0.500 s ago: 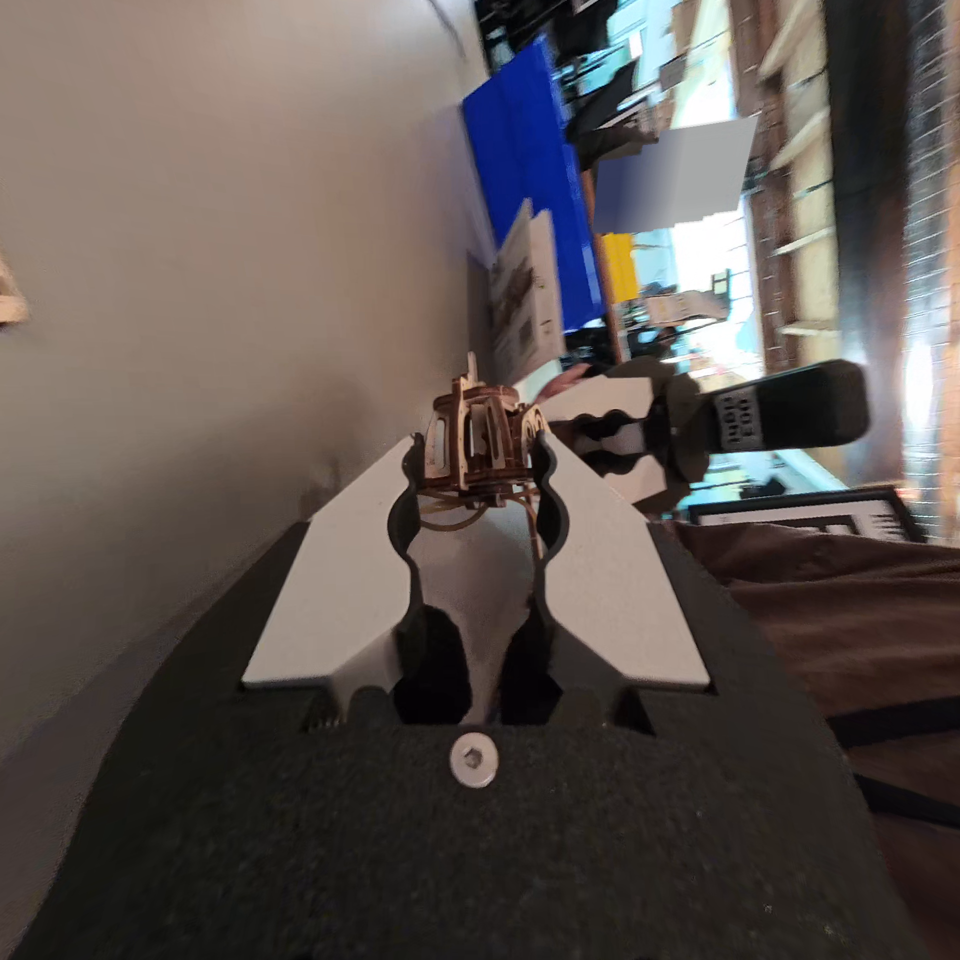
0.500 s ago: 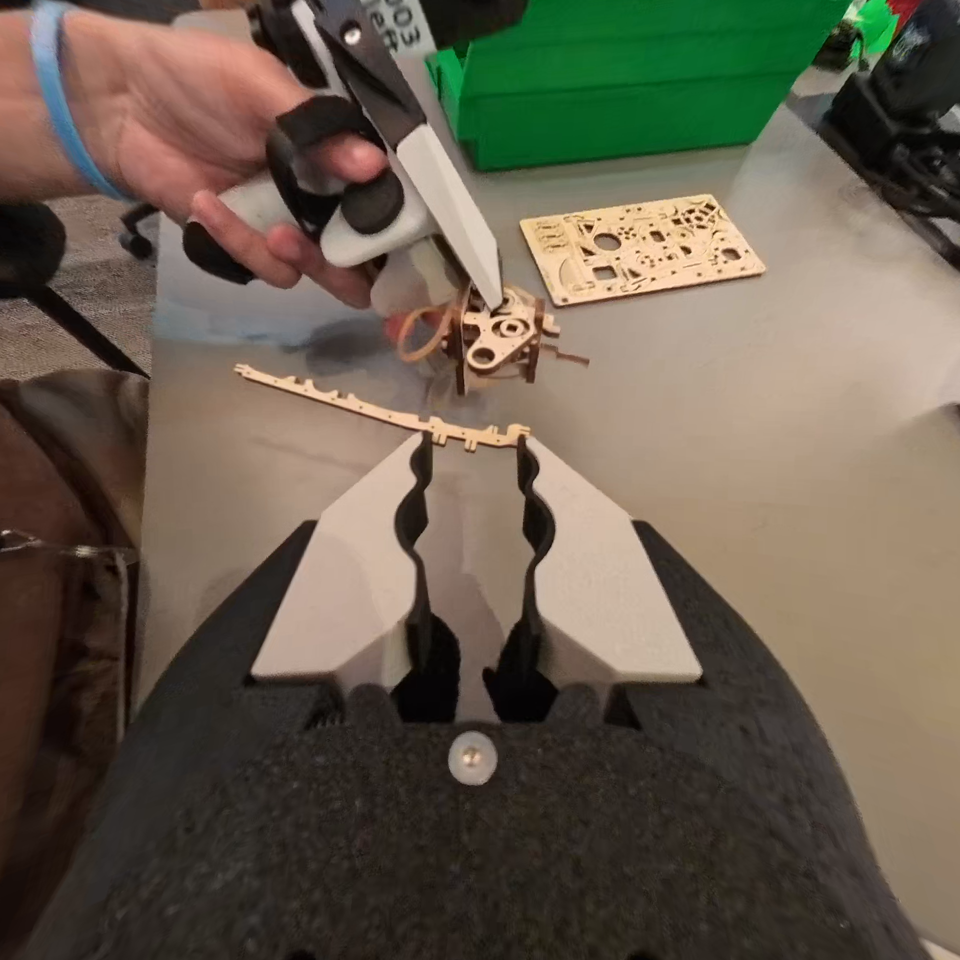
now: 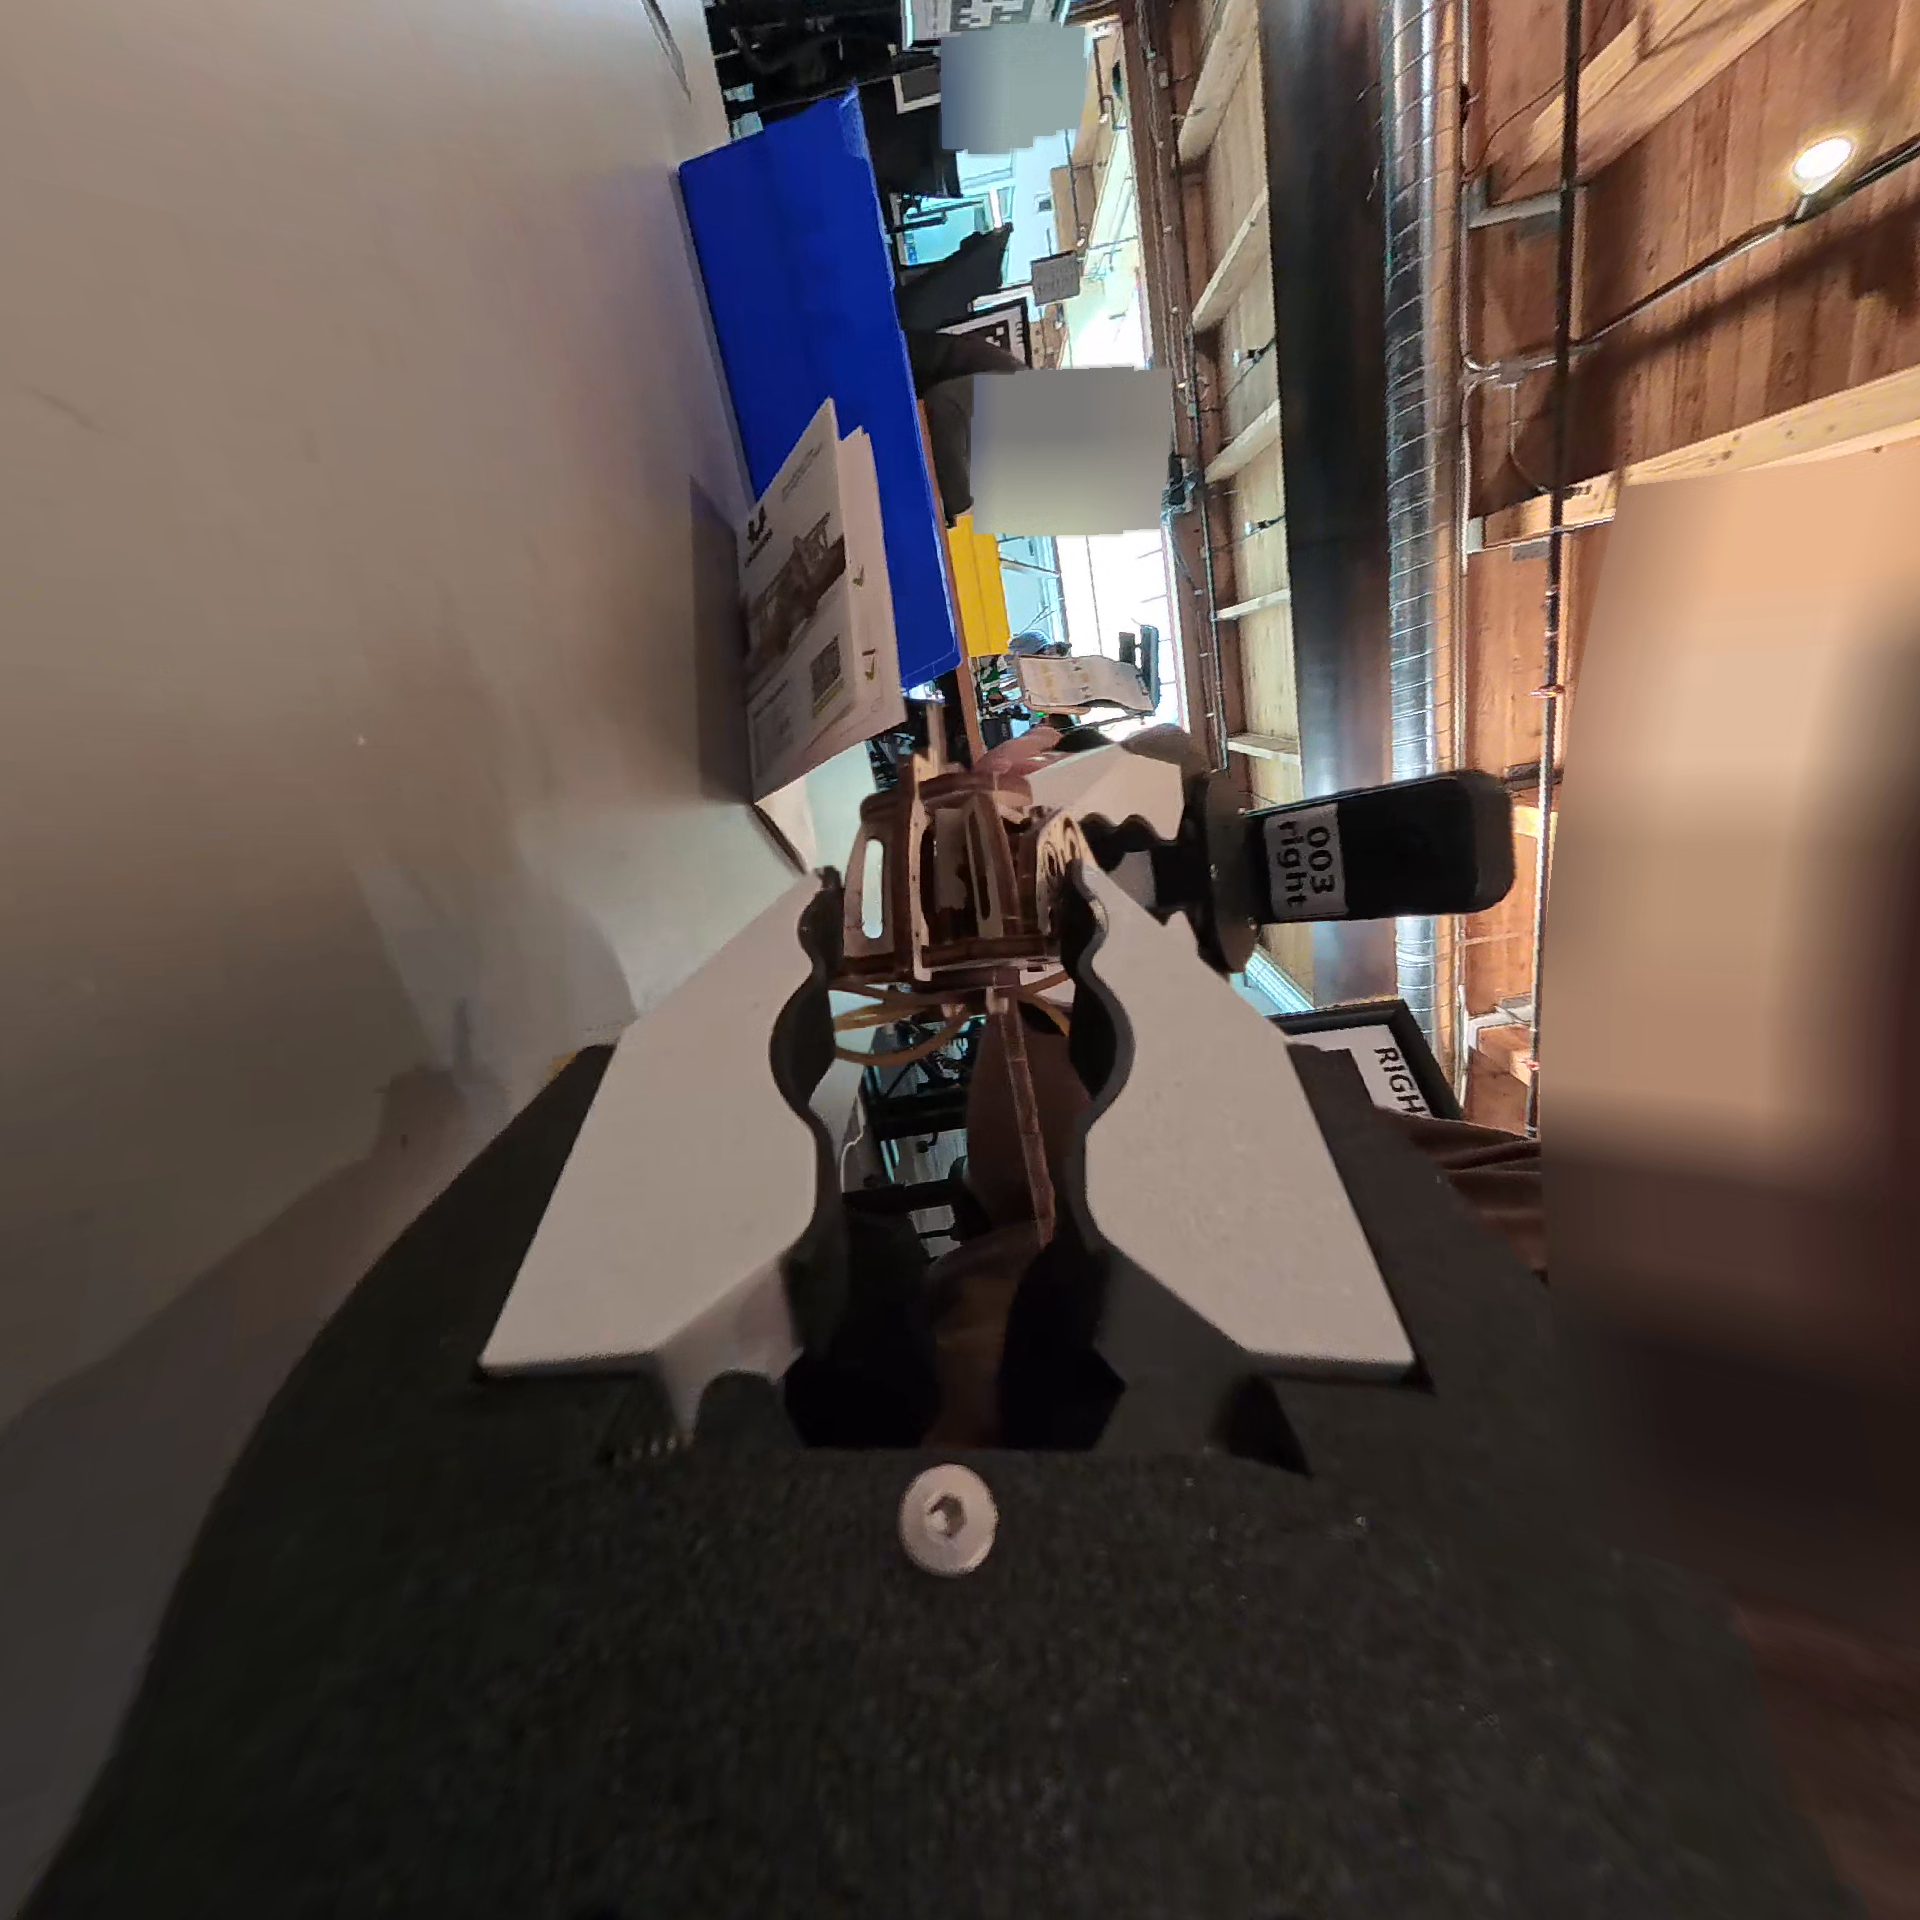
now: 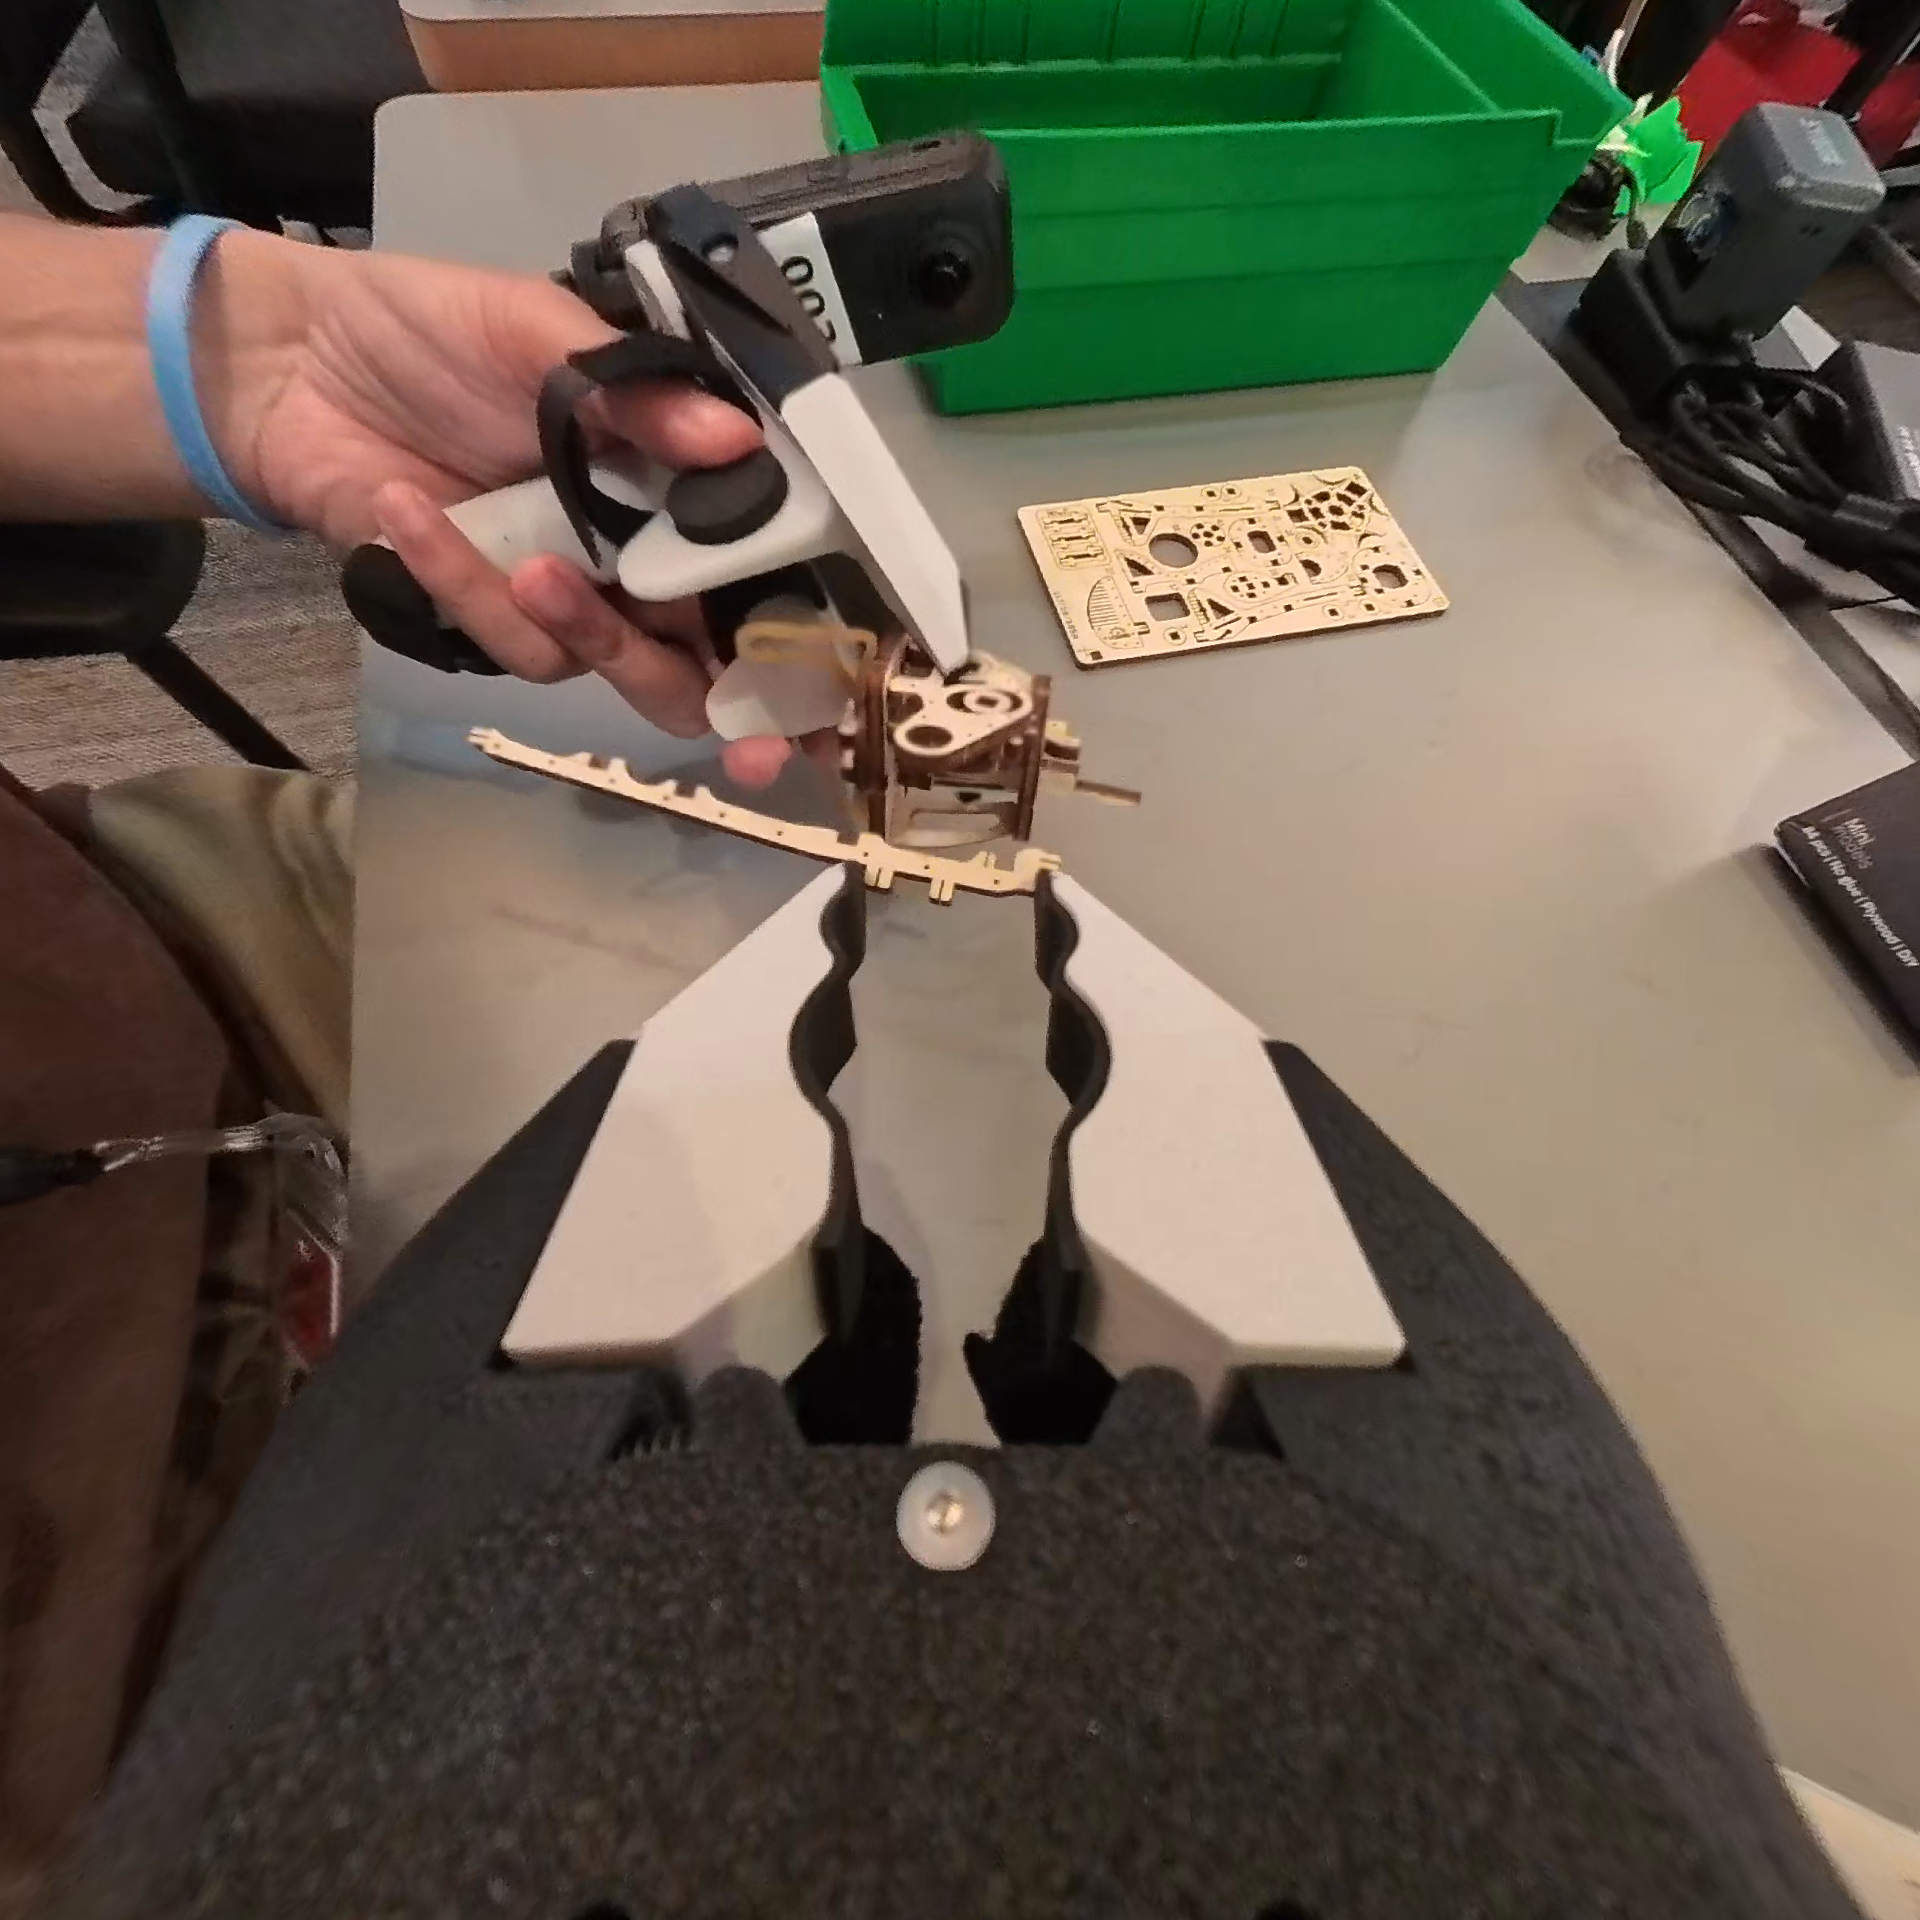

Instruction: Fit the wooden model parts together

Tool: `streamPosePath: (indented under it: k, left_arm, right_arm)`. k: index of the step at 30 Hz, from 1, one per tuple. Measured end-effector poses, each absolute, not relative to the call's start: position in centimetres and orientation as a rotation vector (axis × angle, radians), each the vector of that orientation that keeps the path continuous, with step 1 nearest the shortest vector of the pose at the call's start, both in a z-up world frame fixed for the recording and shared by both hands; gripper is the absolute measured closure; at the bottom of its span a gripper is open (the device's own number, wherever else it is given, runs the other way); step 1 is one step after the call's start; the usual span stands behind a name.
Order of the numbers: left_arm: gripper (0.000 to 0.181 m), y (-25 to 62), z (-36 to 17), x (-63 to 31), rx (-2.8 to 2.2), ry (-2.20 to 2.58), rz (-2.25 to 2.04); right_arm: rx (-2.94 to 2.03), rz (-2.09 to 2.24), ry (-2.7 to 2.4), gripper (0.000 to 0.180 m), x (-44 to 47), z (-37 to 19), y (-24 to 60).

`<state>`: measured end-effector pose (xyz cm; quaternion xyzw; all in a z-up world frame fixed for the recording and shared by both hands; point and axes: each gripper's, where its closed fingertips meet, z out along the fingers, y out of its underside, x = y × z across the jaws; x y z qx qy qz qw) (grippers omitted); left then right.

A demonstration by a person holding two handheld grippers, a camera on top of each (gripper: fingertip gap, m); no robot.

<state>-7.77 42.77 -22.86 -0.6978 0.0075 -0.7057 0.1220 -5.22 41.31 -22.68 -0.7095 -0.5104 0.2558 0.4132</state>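
My left gripper [image 3: 951, 894] is shut on a small, partly built wooden model [image 3: 935, 883] and holds it above the grey table [image 4: 1351, 1039]. In the right wrist view the left gripper [image 4: 883, 675] reaches in from the upper left in a person's hand [image 4: 416, 416], with the model [image 4: 956, 738] at its tips. A tan rubber band [image 4: 800, 644] hangs on the model. My right gripper [image 4: 945, 883] is shut on one end of a long notched wooden strip [image 4: 675, 800], which lies just in front of the model. The strip's other end points left.
A flat wooden sheet of cut-out parts [image 4: 1231, 566] lies on the table behind the model. A green bin [image 4: 1195, 187] stands at the back. A black booklet [image 4: 1860, 904], cameras and cables [image 4: 1766, 416] are at the right. A blue panel [image 3: 810, 364] and a leaflet [image 3: 821, 613] stand beyond.
Both grippers have risen off the table. The model and the strip's end have come together, from a clear gap to nearly touching. The left wrist view has swung away from the tabletop.
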Motion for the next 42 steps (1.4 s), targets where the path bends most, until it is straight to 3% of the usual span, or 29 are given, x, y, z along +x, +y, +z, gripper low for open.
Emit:
streamPosePath:
  k: [30,33,38,42]
  left_arm:
    - [0.142,41.2,-25.2,-6.1,-2.201,0.08,-1.921]
    - [0.142,41.5,-24.7,-6.1,-2.154,0.008,-1.992]
    - [0.142,41.7,-23.1,-6.1,-2.032,-0.095,-2.149]
    - [0.142,42.0,-22.2,-6.3,-1.957,-0.135,-2.208]
  right_arm:
    - [-1.946,0.603,-1.434,0.148,-5.3,-25.2,41.1]
    - [-1.912,0.637,-1.388,0.146,-5.4,-24.4,41.4]
    - [-1.872,0.696,-1.351,0.128,-4.8,-22.7,41.3]
    - [-1.718,0.779,-1.226,0.139,-3.9,-20.6,41.1]
